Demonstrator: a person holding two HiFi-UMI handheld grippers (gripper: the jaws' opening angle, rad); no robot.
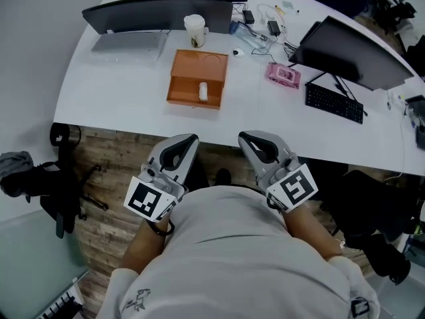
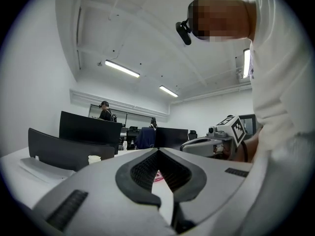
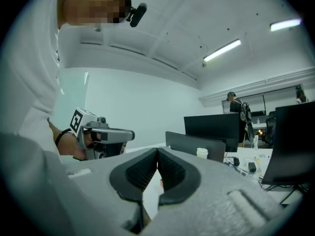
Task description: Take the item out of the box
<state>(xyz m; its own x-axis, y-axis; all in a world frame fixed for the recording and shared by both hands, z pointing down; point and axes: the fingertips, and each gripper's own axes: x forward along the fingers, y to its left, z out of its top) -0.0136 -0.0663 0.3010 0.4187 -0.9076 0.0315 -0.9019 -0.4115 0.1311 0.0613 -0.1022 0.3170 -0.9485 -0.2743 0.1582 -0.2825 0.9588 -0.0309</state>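
Observation:
An open orange box (image 1: 196, 77) lies on the white table (image 1: 106, 105), a little left of middle. A small white item (image 1: 203, 91) rests inside its front part. Both grippers are held close to the person's body, off the near side of the table and well short of the box. My left gripper (image 1: 192, 139) is shut with nothing in it, its tips meeting in the left gripper view (image 2: 157, 150). Beside it, my right gripper (image 1: 243, 137) is shut and empty too, its tips together in the right gripper view (image 3: 157, 149).
Behind the box stand a paper cup (image 1: 194, 30) and a dark monitor (image 1: 156, 12). At the right are a pink object (image 1: 283, 75), a black keyboard (image 1: 334, 102), a second monitor (image 1: 355, 53) and cables. A black chair (image 1: 60, 185) stands on the floor at the left.

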